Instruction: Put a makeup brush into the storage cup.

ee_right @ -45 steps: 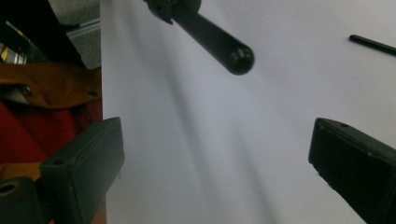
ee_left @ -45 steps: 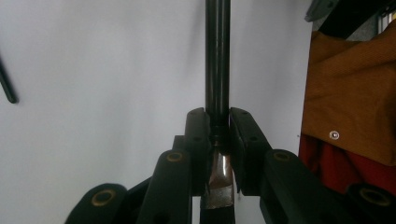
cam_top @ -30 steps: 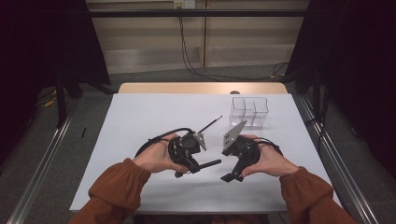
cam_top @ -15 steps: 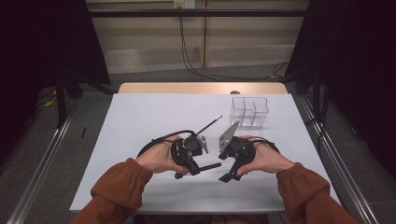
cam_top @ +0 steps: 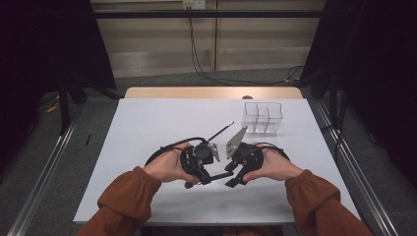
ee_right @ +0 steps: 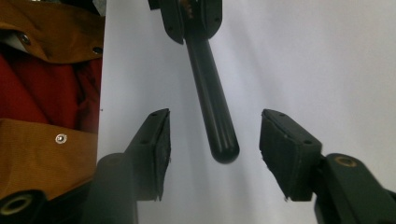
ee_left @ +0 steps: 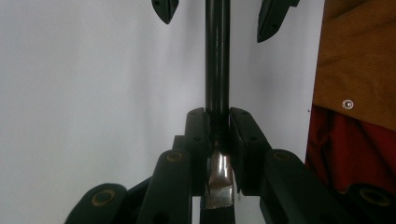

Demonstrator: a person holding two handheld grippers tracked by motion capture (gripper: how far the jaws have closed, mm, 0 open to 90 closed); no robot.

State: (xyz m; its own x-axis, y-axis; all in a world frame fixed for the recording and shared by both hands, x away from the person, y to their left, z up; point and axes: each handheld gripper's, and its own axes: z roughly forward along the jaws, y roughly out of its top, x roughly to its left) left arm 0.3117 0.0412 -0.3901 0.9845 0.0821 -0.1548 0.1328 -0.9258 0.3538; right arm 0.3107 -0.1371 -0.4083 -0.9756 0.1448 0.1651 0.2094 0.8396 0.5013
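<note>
- The brush (ee_left: 217, 56), a slim black rod, is clamped near its middle in the left gripper (cam_top: 209, 173); in the left gripper view the pads (ee_left: 198, 128) press on it from both sides, with a brown and silver part of it (ee_left: 219, 179) lying back between the jaws.
- In the high view its long axis runs level over the table: one thin end (cam_top: 222, 131) sticks out behind the left gripper toward the bin, while the rounded handle end (ee_right: 223, 151) points at the right gripper (cam_top: 235, 178).
- The right gripper's jaws have just been closing; they stand half apart, with the handle end between the pads (ee_right: 161, 140) and daylight on both sides, so nothing is gripped.
- In the left gripper view the right gripper's two tips (ee_left: 164, 9) flank the rod at the top of the picture.
- The two grippers face each other tip to tip, close to the table's near edge (cam_top: 196, 221).
- The white table (cam_top: 162, 123) lies bare on the far side and to the left of the fingers.
- A clear bin (cam_top: 263, 118) with compartments stands beyond the right gripper, well apart.
- Orange sleeves (cam_top: 123, 199) come in from the near edge.
- Beyond the table: grey floor, hanging cables (cam_top: 196, 54), dark curtains at each side.
</note>
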